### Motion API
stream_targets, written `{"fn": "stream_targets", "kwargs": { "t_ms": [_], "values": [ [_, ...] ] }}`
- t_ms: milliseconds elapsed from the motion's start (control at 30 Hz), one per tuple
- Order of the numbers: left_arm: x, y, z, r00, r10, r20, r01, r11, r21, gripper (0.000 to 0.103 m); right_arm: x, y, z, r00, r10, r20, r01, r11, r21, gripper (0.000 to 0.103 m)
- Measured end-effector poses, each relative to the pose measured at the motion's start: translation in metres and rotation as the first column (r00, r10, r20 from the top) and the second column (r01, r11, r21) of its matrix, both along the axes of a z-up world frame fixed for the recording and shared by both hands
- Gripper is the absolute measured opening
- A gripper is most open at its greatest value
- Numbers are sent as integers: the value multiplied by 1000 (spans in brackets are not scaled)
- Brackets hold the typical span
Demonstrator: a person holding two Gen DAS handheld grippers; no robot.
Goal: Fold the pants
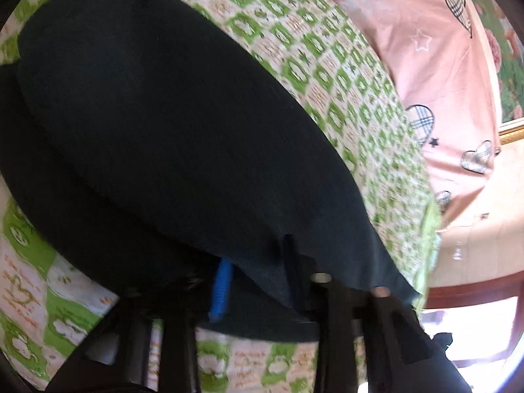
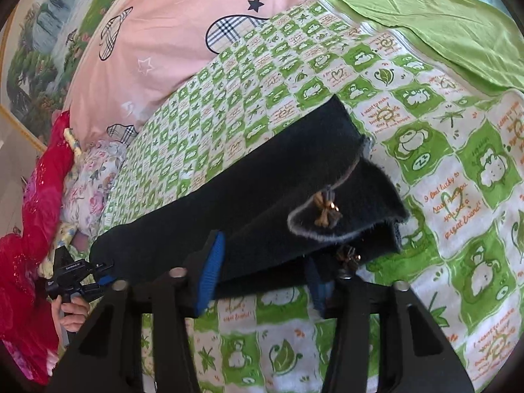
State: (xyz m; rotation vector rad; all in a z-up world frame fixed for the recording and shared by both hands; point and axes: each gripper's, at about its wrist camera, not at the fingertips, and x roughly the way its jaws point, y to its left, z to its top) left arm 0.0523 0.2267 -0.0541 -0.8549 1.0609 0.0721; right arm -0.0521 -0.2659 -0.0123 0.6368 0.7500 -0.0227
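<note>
The dark navy pants hang lifted over the green-and-white patterned bed sheet. In the left wrist view my left gripper is shut on the pants' edge, a blue pad showing beside the cloth. In the right wrist view the pants stretch from lower left to upper right, with a frayed grey edge and a small brown tied cord. My right gripper is shut on the pants' near edge. The left gripper, held by a hand, shows at the far left.
A pink quilt with plaid hearts lies along the bed's far side. A plain green cloth lies at the upper right. Red fabric and a floral cloth sit at the left. A framed picture is on the wall.
</note>
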Motion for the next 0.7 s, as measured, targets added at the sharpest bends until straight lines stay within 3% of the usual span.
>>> {"fn": "stream_targets", "kwargs": {
  "t_ms": [33, 100, 267, 367, 467, 600, 700],
  "values": [
    [0, -1, 1, 1000, 1, 1, -2, 1000, 18, 10, 1, 1, 0, 1000, 0, -5, 0, 1000, -10, 14],
    [-1, 0, 7, 1000, 7, 30, -8, 999, 33, 4, 3, 1, 0, 1000, -1, -8, 1, 1000, -27, 7],
    [-29, -19, 68, 979, -45, 200, 9, 984, 176, 3, 1, 3, 22, 999, 21, 47, -17, 996, -87, 7],
    [-49, -36, 85, 964, -105, 246, 43, 969, 243, 4, -2, -2, 33, 997, 22, 70, -15, 995, -102, 7],
    [-49, -42, 73, 965, -136, 226, 71, 959, 274, 4, -3, -6, 30, 999, 19, 51, -14, 994, -108, 7],
    [-47, -32, 34, 978, -123, 168, 76, 963, 260, 4, 0, -1, 10, 1000, 22, -3, -23, 994, -108, 7],
    [-42, -30, 17, 978, -128, 167, 77, 955, 286, 4, -2, -1, -3, 1000, 3, -16, -4, 996, -92, 7]
  ]
}}
